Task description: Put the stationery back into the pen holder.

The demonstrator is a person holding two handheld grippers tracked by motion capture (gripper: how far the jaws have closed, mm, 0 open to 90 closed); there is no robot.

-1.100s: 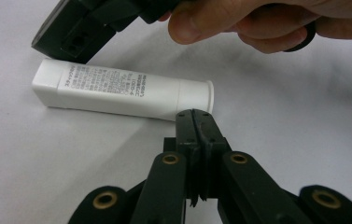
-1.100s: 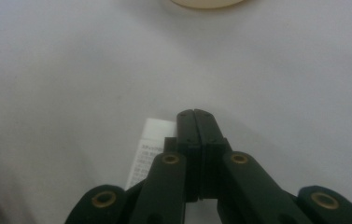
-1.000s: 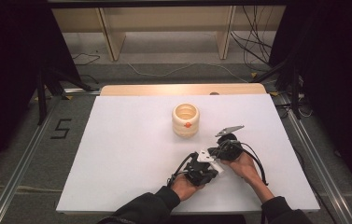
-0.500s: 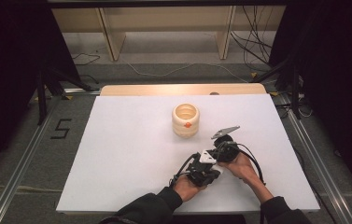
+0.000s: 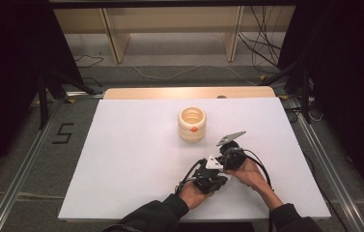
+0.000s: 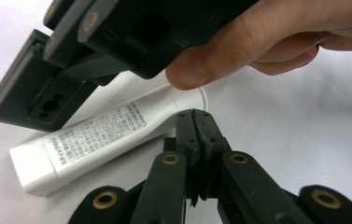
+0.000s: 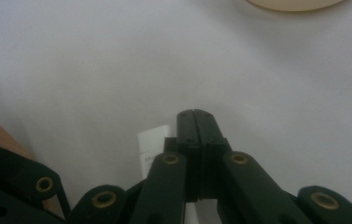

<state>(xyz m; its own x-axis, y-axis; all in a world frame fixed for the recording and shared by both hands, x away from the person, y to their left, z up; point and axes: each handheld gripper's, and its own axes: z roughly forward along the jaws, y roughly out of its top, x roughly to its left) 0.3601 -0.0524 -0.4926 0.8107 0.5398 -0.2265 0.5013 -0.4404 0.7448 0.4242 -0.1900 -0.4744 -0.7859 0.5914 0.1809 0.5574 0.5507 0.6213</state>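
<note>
A white tube (image 6: 103, 135) with small printed text lies flat on the white table (image 5: 131, 159). Its round cap end sits just behind the tips of my left gripper (image 6: 194, 113), whose jaws are shut with nothing seen between them. In the right gripper view the tube's flat end (image 7: 154, 145) pokes out just left of and under my right gripper (image 7: 194, 114), which is also shut. In the high view my left gripper (image 5: 217, 173) and right gripper (image 5: 224, 155) are almost touching near the table's front. The left gripper view has the right gripper's body and a thumb (image 6: 201, 70) above the tube.
A cream ribbed round container (image 5: 192, 123) with an orange mark stands at the table's middle, a little beyond the grippers; its rim (image 7: 295, 3) edges the right gripper view. A wooden strip (image 5: 189, 93) borders the far edge. White table surface spreads left and right.
The right gripper has edged slightly back toward the left one. Both hands stay in the same spot over the tube.
</note>
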